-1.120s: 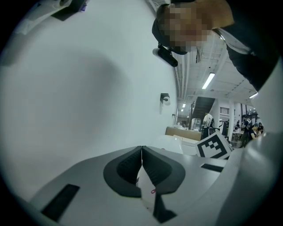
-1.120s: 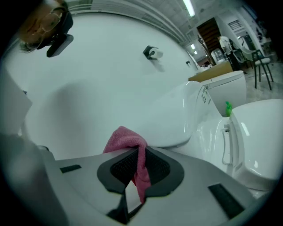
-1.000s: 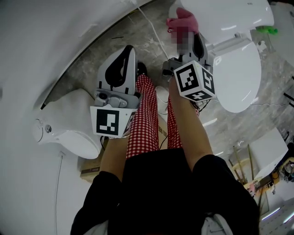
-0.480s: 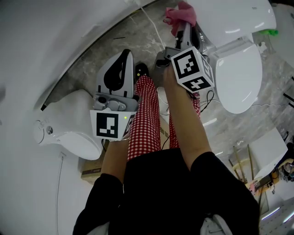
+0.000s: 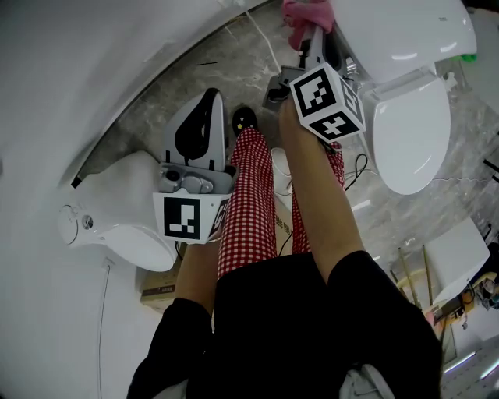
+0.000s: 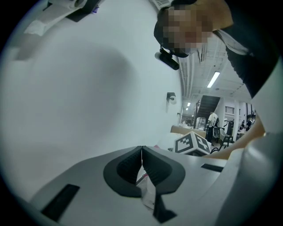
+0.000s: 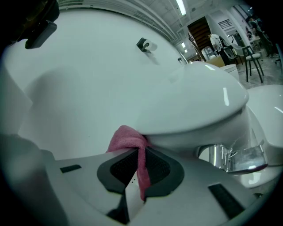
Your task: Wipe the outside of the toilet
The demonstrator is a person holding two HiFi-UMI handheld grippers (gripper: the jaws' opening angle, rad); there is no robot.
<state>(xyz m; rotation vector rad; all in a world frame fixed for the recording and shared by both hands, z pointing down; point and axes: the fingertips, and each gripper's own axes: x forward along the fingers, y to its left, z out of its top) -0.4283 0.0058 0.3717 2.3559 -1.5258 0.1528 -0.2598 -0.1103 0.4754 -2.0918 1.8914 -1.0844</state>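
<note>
A white toilet [image 5: 405,125] stands at the upper right of the head view, its lid down and its tank [image 5: 405,31] behind. My right gripper [image 5: 310,35] is shut on a pink cloth [image 5: 300,17], which presses against the tank's side. In the right gripper view the pink cloth [image 7: 129,139] bunches against the underside of the white tank [image 7: 190,106] just past the jaws. My left gripper [image 5: 204,105] hangs lower left, away from the toilet, jaws shut with nothing between them; the left gripper [image 6: 141,152] faces a bare white wall.
A second white toilet [image 5: 125,222] lies at the left by the curved white wall [image 5: 93,70]. The person's red checked trousers [image 5: 249,203] and a cable [image 5: 359,167] are on the marble floor. A cardboard box [image 5: 160,284] sits lower left; a chrome valve [image 7: 230,156] is beside the tank.
My right gripper has moved up and away with the pink cloth, along the tank's side. The left gripper has stayed nearly still.
</note>
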